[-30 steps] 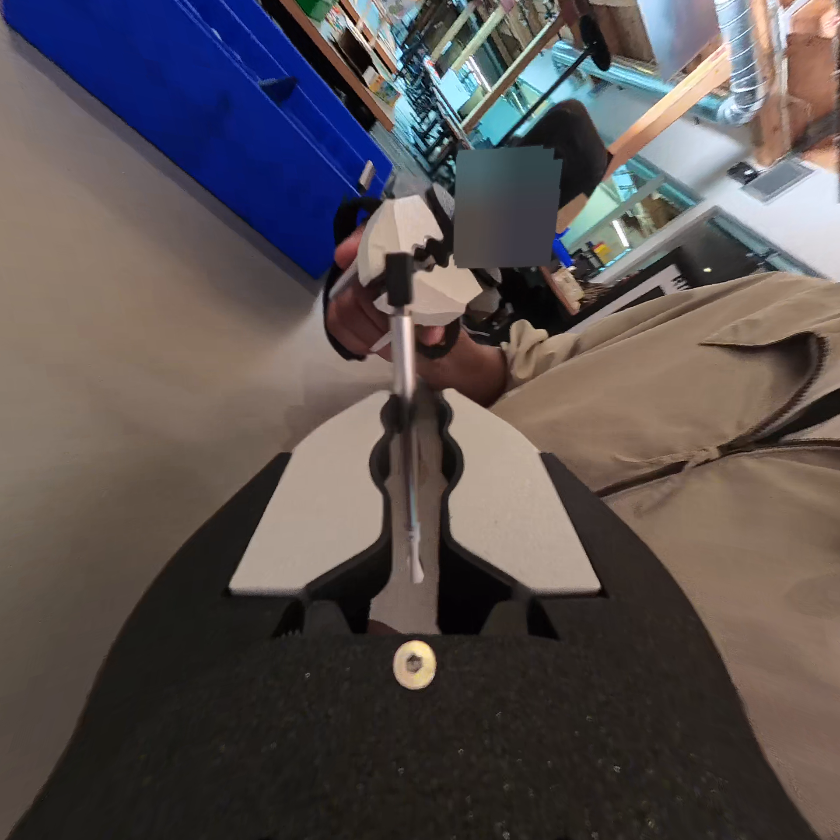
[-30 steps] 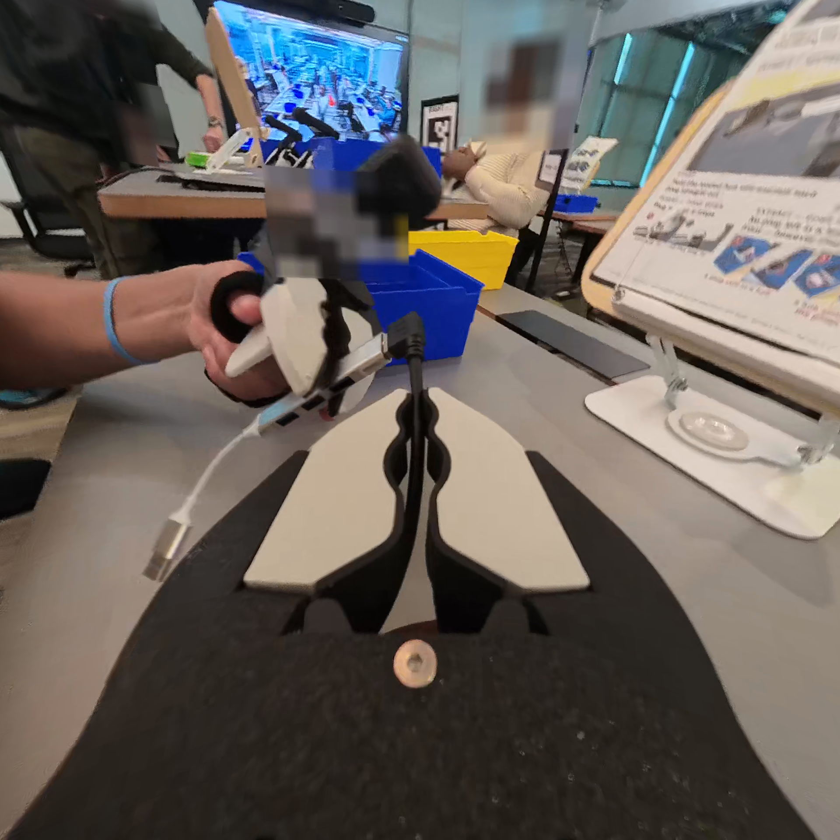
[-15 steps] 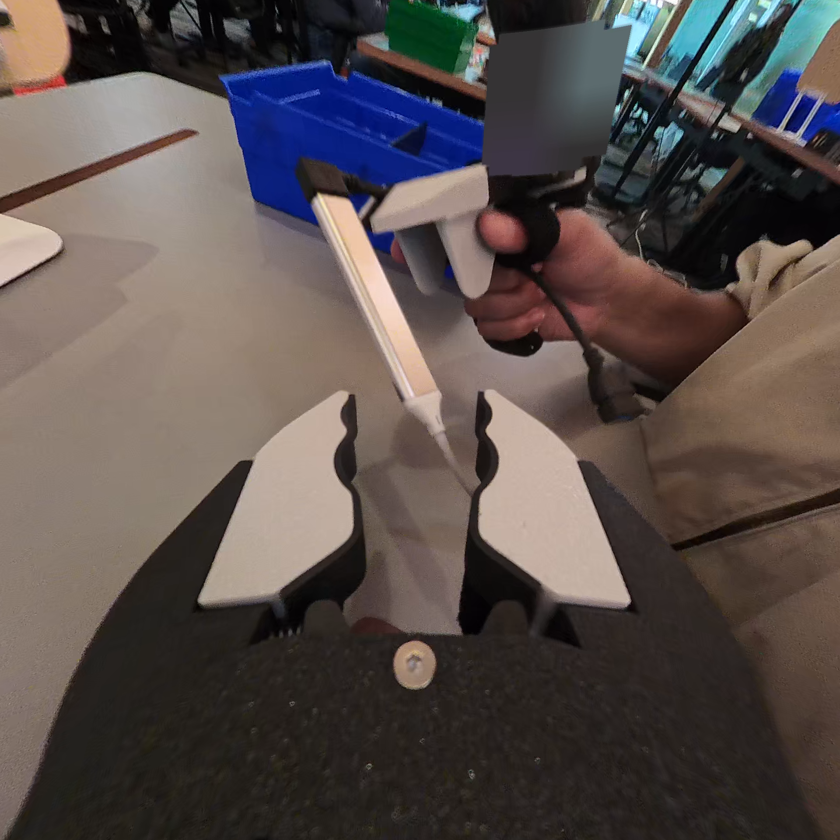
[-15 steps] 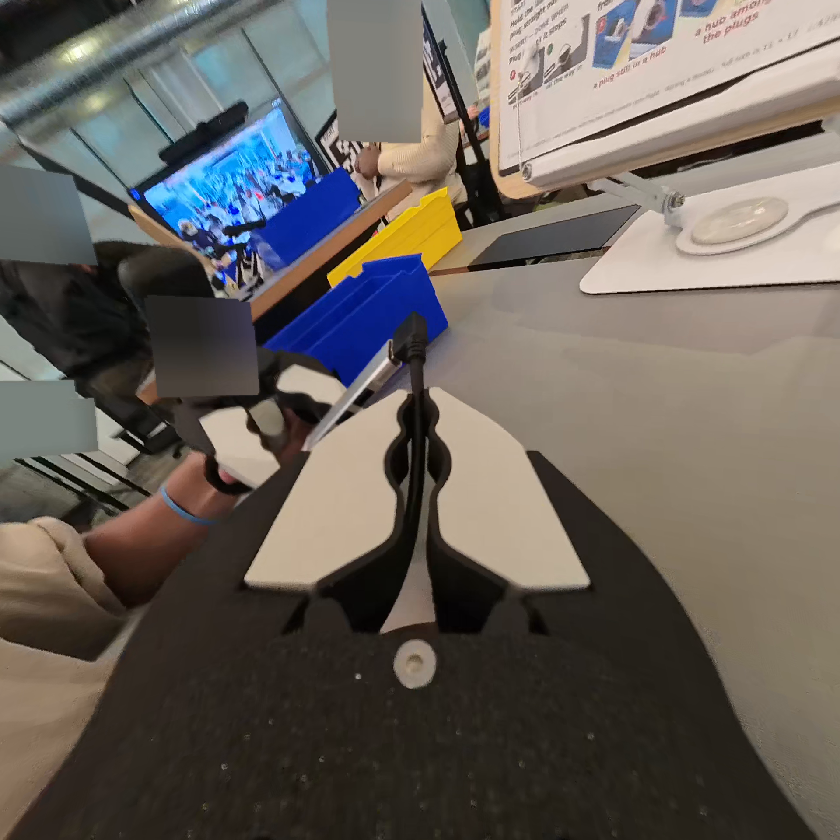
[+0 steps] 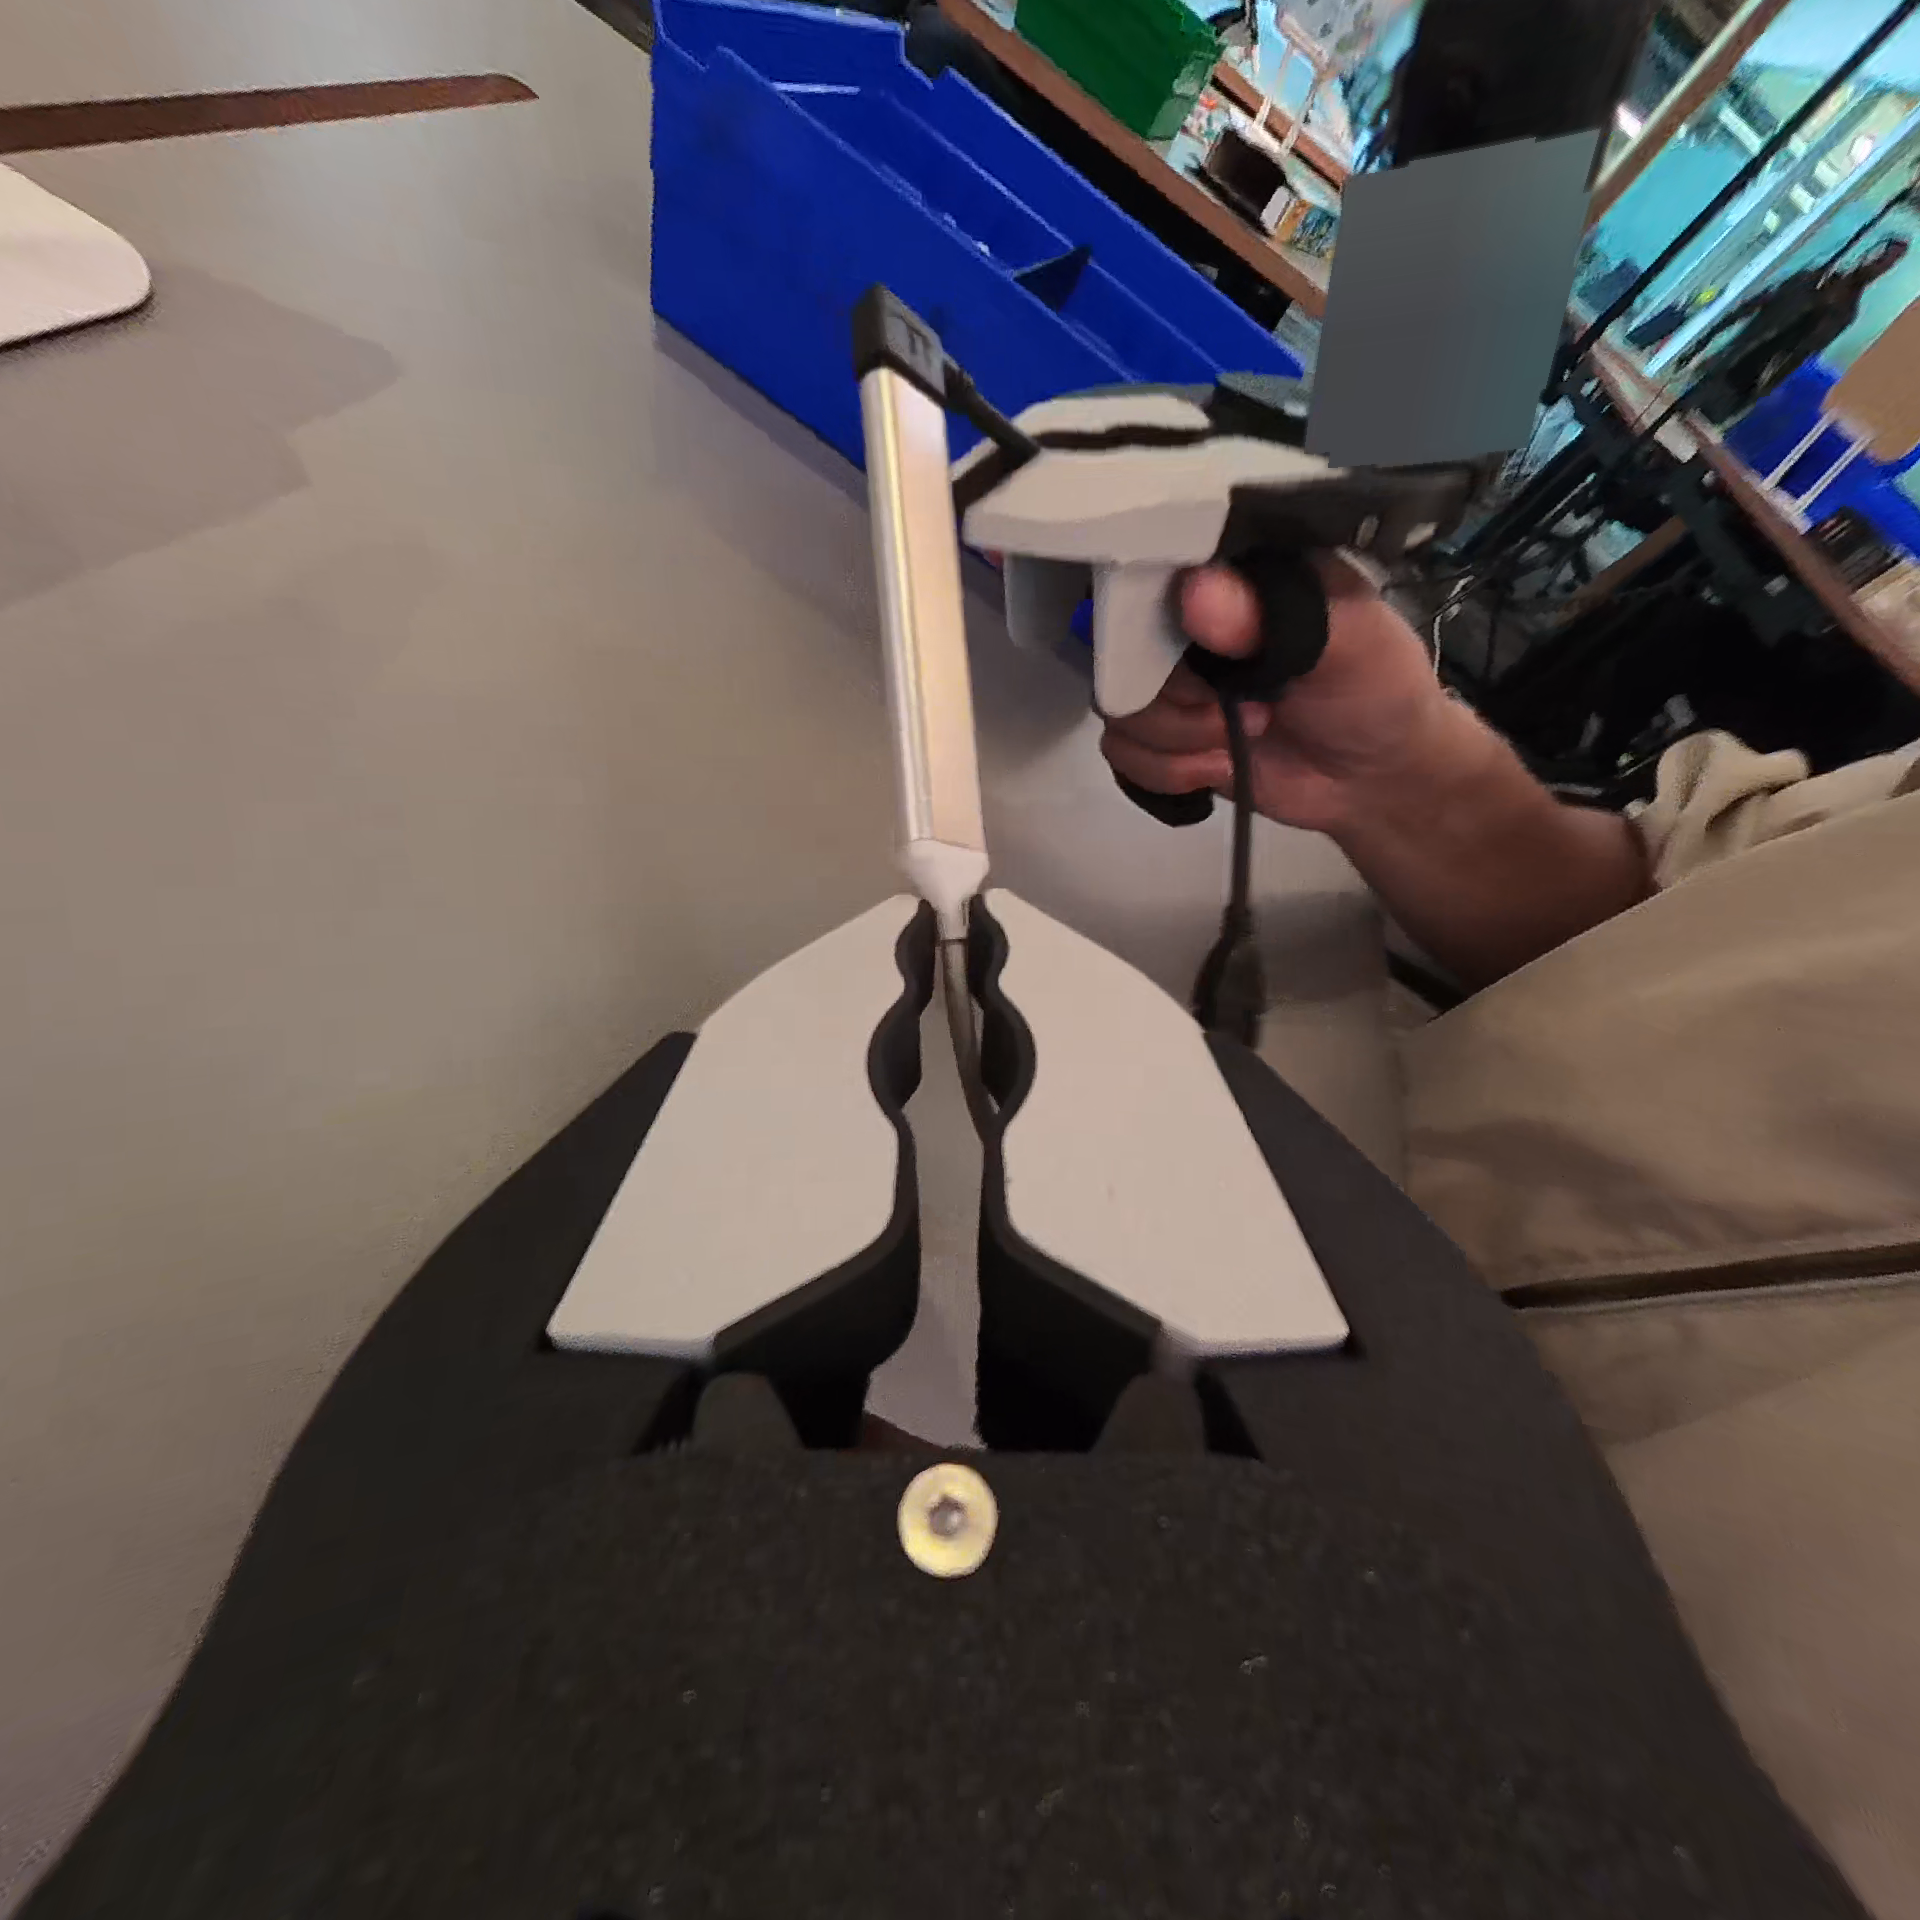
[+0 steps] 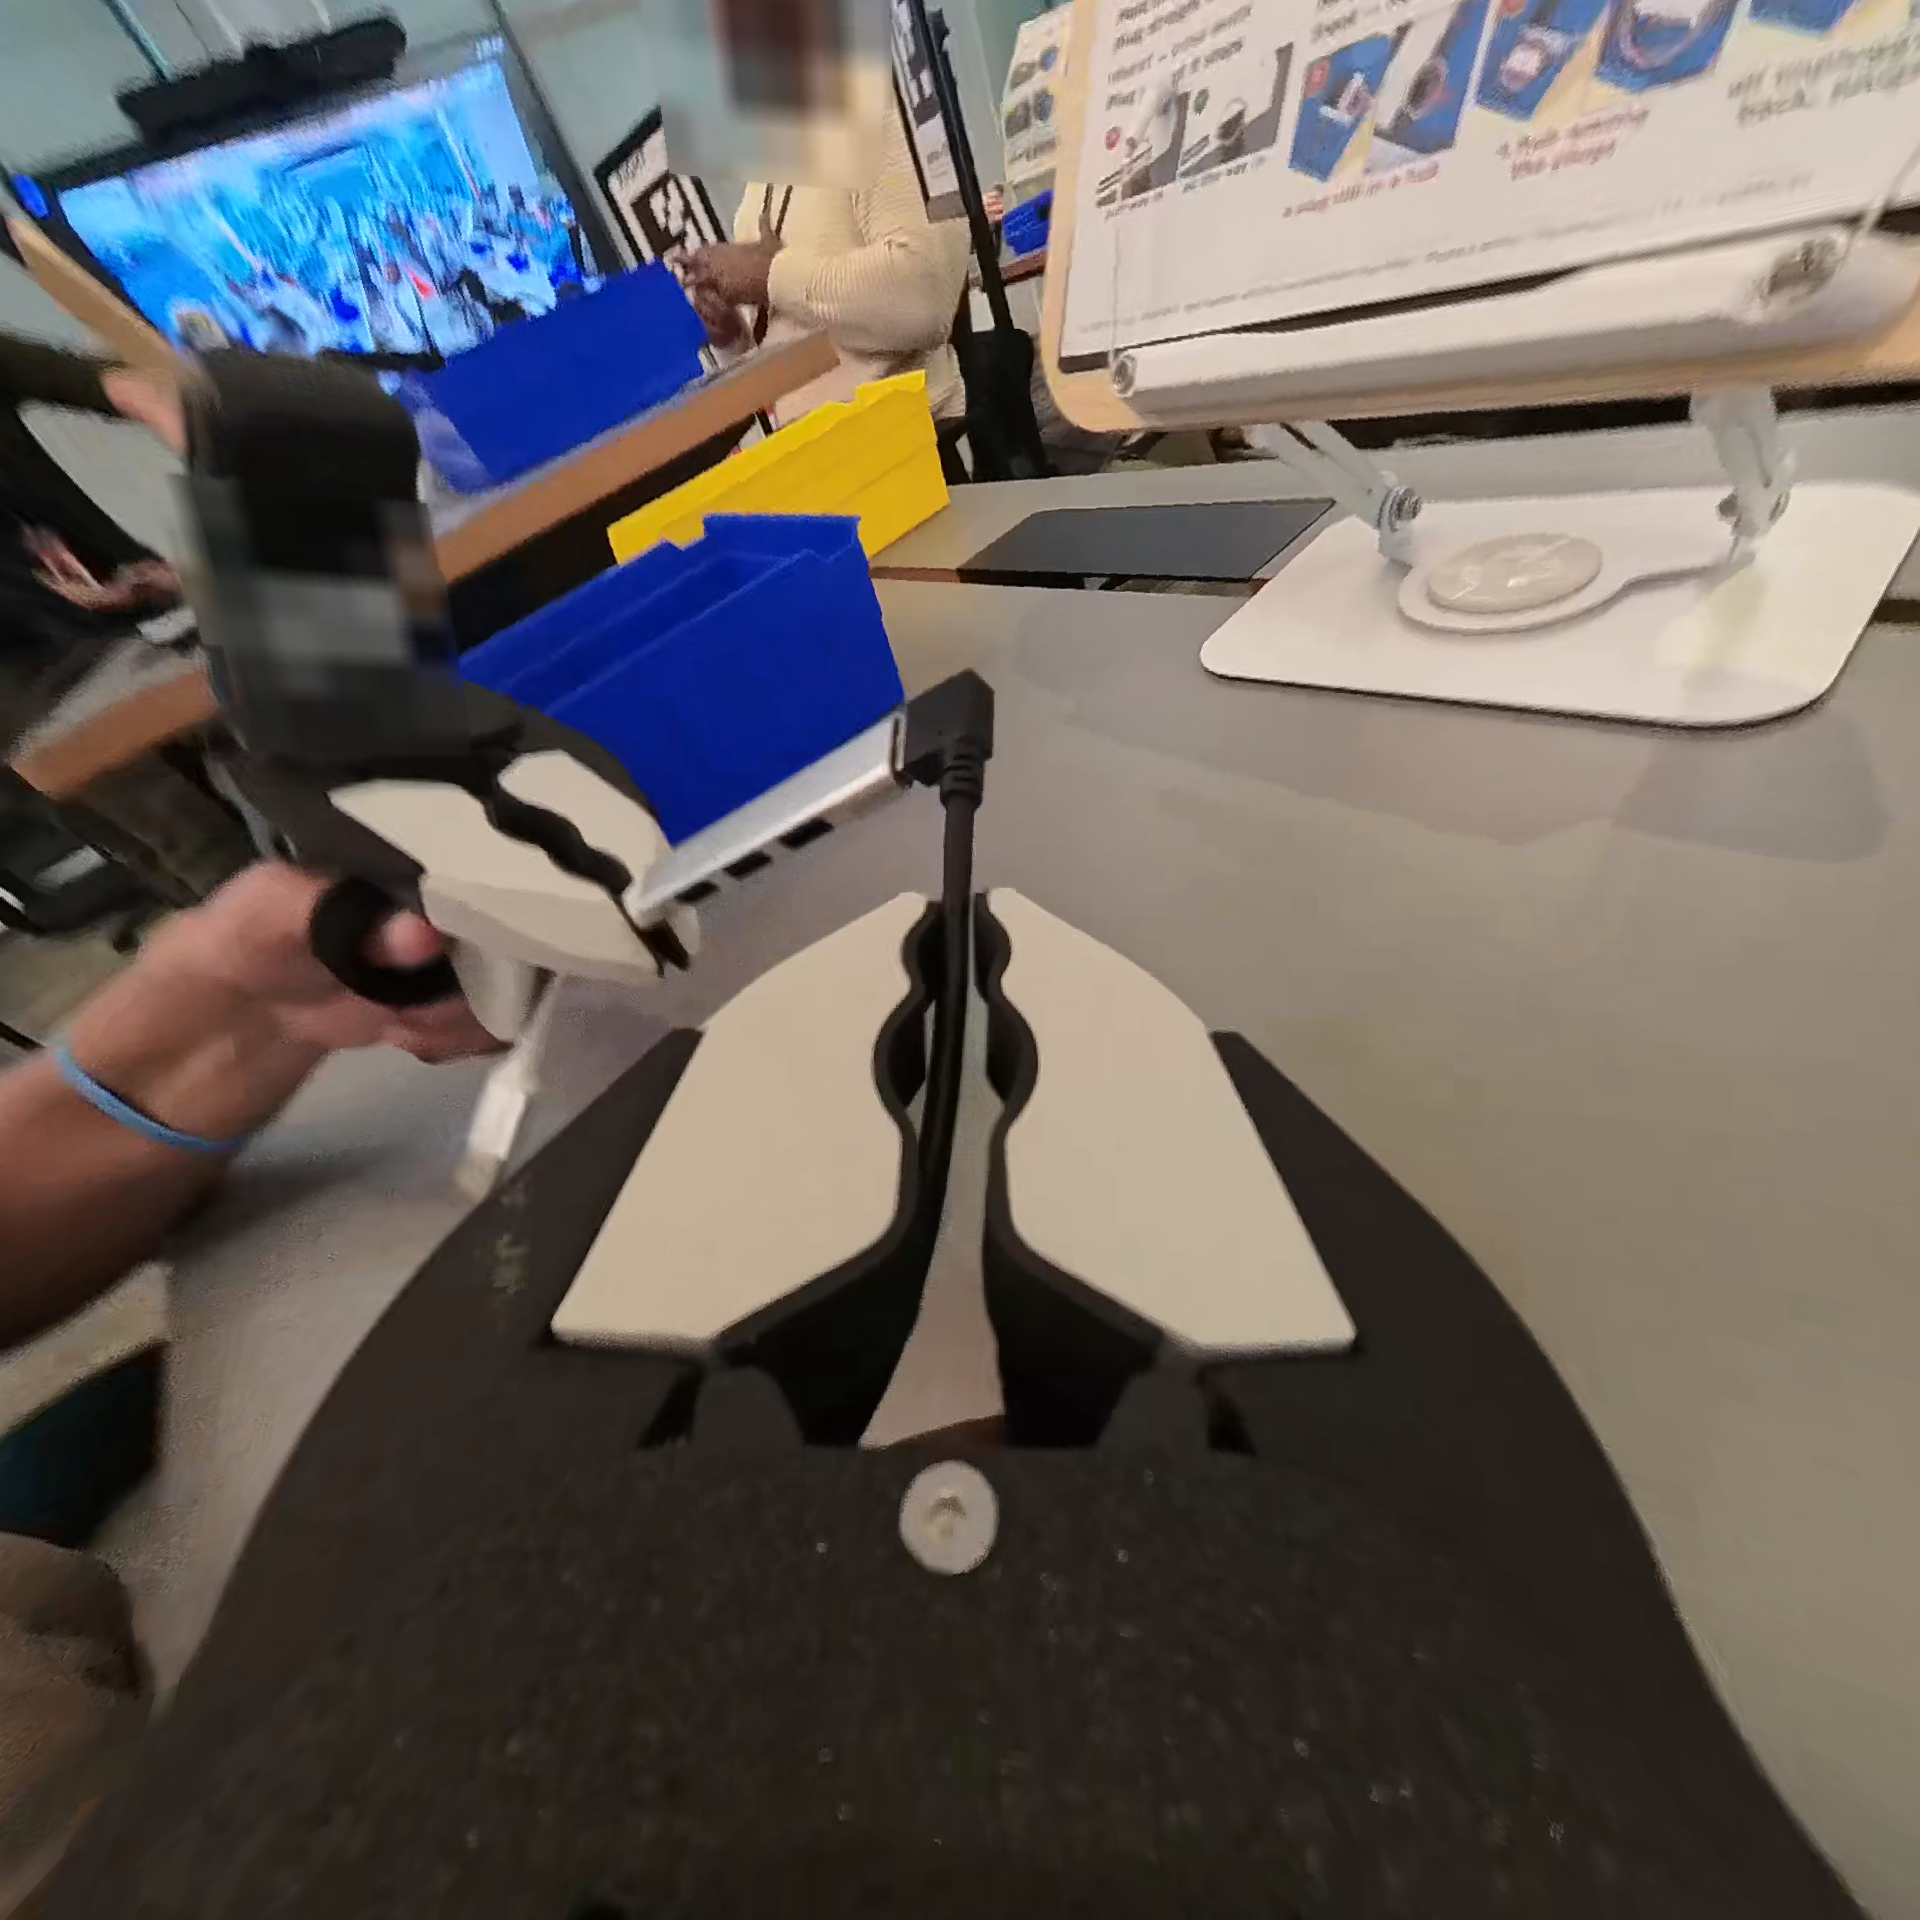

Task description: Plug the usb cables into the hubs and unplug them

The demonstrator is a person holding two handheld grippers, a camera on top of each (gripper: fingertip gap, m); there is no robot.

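Observation:
A slim silver USB hub (image 5: 920, 623) stands above the grey table (image 5: 364, 779). A black angled plug (image 5: 902, 338) sits in its far end. My left gripper (image 5: 951, 920) is shut on the hub's white cable end, just behind the strain relief. The right wrist view shows the hub (image 6: 790, 821) with several side ports, the black plug (image 6: 951, 727) in its end, and my right gripper (image 6: 951, 904) shut on the black cable (image 6: 951, 987) just below the plug. The left gripper (image 6: 655, 920) shows there at the left, and the right gripper (image 5: 997, 468) shows in the left wrist view.
A blue bin (image 6: 727, 665) stands just behind the hub, with a yellow bin (image 6: 810, 488) past it. A white stand (image 6: 1507, 634) holding an instruction board (image 6: 1455, 156) is at the far right. The black cable's other end (image 5: 1231, 977) hangs by a beige sleeve (image 5: 1662, 1039). The grippers' ends are close to 9 cm from one another.
Half a second ago my left gripper was open and the hub hung from the black cable. Now it has shut on the hub's cable end. The right gripper kept its hold.

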